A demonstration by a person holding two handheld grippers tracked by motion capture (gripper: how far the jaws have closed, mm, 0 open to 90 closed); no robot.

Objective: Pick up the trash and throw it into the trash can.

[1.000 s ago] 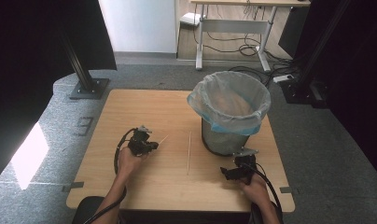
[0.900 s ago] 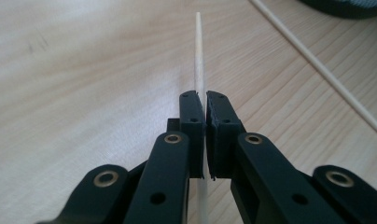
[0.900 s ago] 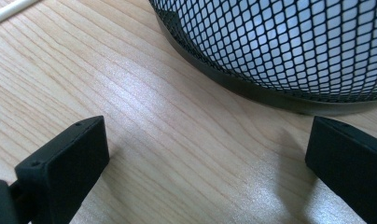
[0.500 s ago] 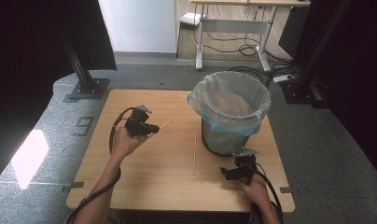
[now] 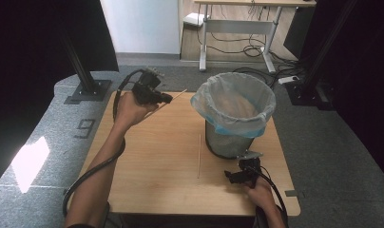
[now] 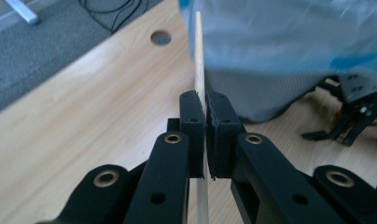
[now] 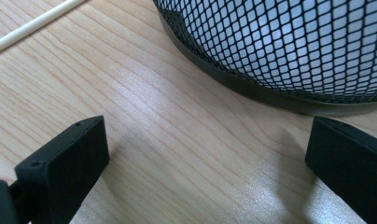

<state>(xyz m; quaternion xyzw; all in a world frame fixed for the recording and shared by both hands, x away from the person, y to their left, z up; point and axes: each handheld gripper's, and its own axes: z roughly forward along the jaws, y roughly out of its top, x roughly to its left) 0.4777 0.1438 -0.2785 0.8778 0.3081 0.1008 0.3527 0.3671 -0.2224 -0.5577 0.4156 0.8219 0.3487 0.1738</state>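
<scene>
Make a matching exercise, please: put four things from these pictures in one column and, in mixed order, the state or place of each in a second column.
Things:
1. left gripper
2. right gripper
3. loose stick
4. waste bin

States or places:
A. lined with a plastic bag
B. lies flat on the table, beside the bin
C. jaws wide open, low over the wood
D. shut on a thin wooden stick, raised above the table

Pairs: 1-D, 2-C, 3-B, 4-A

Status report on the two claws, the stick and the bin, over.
Left claw shut on wooden stick, raised beside lined bin. Right claw open, low by bin base. Second stick flat on table. Nothing blocking.
</scene>
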